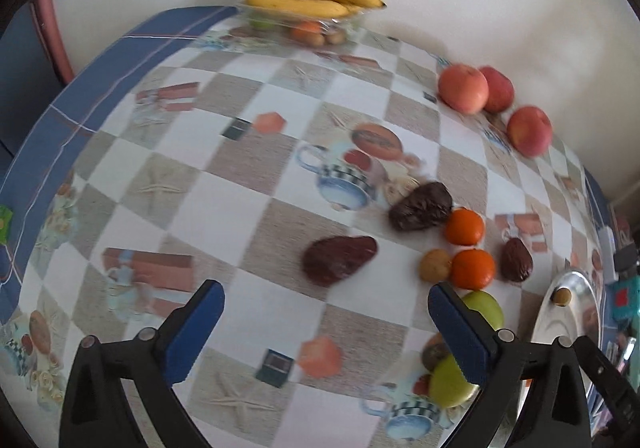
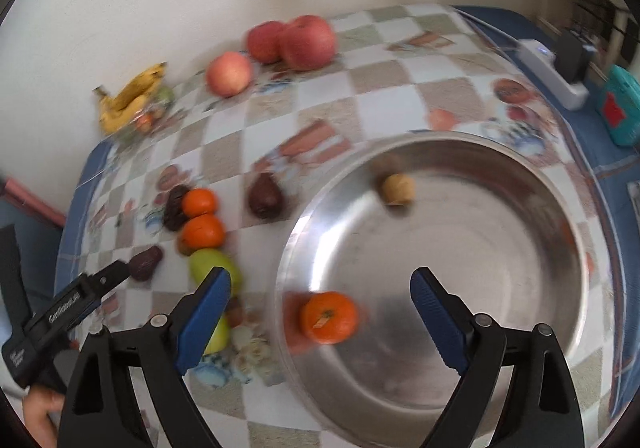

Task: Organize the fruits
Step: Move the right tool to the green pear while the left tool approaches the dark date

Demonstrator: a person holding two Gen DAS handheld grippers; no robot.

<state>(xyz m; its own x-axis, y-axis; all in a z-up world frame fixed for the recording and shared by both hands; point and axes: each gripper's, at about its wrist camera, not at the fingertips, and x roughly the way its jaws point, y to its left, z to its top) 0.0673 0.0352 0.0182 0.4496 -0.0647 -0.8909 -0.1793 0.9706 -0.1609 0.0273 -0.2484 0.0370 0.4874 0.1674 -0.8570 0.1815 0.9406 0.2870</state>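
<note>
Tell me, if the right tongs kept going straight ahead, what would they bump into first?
Probably the orange lying in the metal bowl. The right tongs are open and empty, and the orange sits between the tips in the view. It is blurred, so depth is hard to judge.

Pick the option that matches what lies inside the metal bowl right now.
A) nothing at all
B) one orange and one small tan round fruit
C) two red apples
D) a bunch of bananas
B: in the right wrist view the metal bowl holds an orange near its front wall and a small tan round fruit toward the back.
</note>
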